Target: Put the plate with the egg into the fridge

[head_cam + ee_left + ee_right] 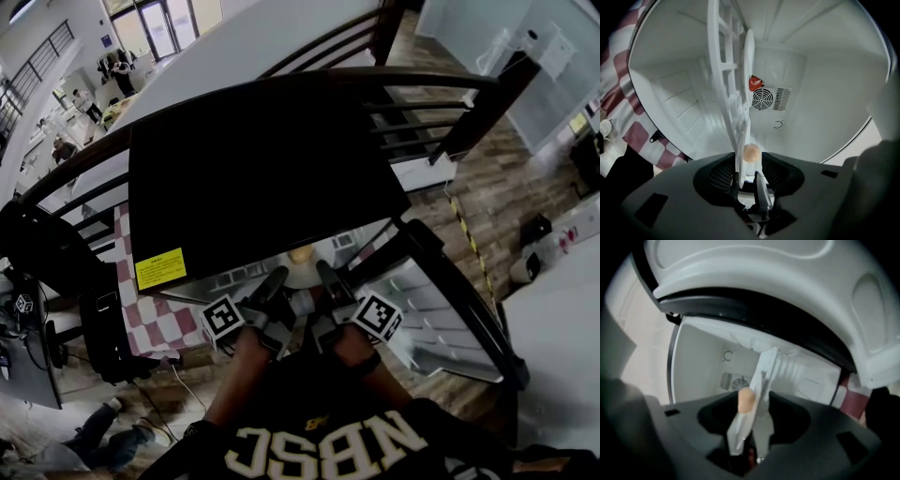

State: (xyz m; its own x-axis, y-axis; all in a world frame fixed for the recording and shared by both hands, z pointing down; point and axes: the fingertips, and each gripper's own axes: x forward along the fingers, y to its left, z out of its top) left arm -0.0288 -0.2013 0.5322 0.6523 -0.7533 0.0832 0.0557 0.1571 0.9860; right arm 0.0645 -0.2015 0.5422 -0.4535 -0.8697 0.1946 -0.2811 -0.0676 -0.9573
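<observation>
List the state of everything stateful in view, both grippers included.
fridge: door open.
plate: inside the fridge, on its white shelf.
egg: whole, on the plate.
left gripper: open, plate rim between its jaws.
right gripper: open, plate rim between its jaws.

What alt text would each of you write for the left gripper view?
A white plate carrying an egg appears edge-on between the parted jaws of the left hand-held gripper, against a slatted shelf inside a fridge. A fan vent shows on the back wall.
</observation>
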